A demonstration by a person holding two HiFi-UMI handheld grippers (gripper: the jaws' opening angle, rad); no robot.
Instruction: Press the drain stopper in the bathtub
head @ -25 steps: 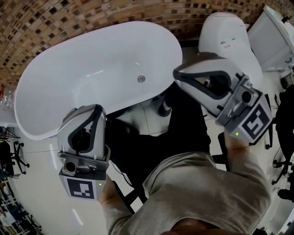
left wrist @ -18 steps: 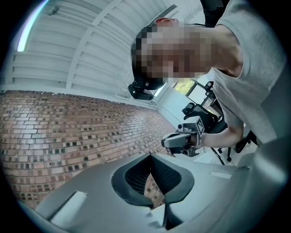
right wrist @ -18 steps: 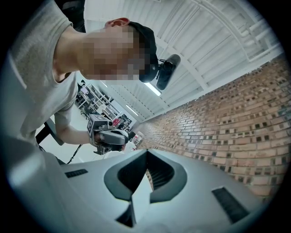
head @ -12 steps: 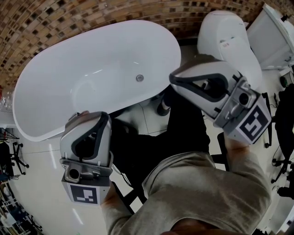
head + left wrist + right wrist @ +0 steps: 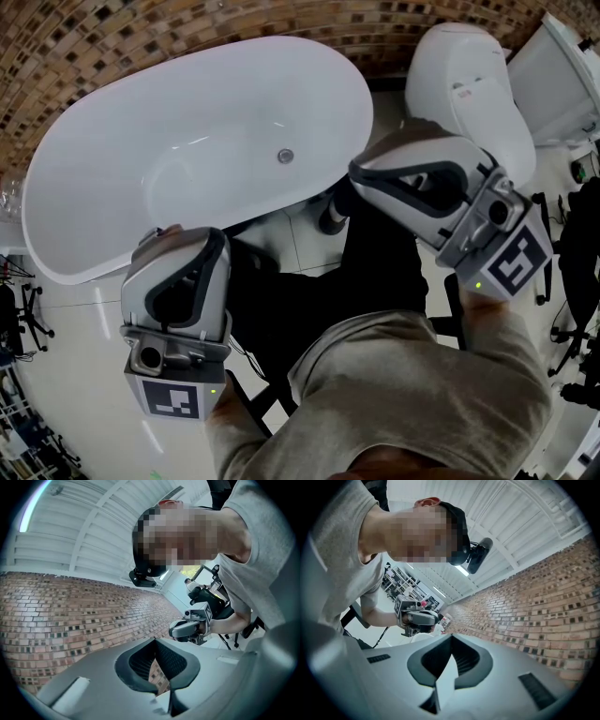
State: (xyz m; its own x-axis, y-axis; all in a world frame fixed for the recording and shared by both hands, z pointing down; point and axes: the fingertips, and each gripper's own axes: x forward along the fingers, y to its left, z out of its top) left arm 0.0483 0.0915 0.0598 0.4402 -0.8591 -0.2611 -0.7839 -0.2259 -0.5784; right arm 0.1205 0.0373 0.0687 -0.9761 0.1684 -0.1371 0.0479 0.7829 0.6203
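Left gripper (image 5: 175, 232) is hovering outside the one tub (image 5: 112, 141), jaws closed and empty. The single stopper (image 5: 286, 156) is sitting in the tub floor, untouched. Right gripper (image 5: 362, 170) is hanging near the rim, jaws closed and empty too. One toilet (image 5: 464, 80) is sitting far right.

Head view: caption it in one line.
Left tool and right tool, both shut, hover beside the white bathtub; drain stopper untouched.

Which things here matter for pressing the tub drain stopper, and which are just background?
Belongs to the job:
- drain stopper, in the tub floor
- bathtub
- left gripper and right gripper, both shut and empty, neither at the stopper

Just there:
- toilet, beside the tub
- brick wall, behind the tub
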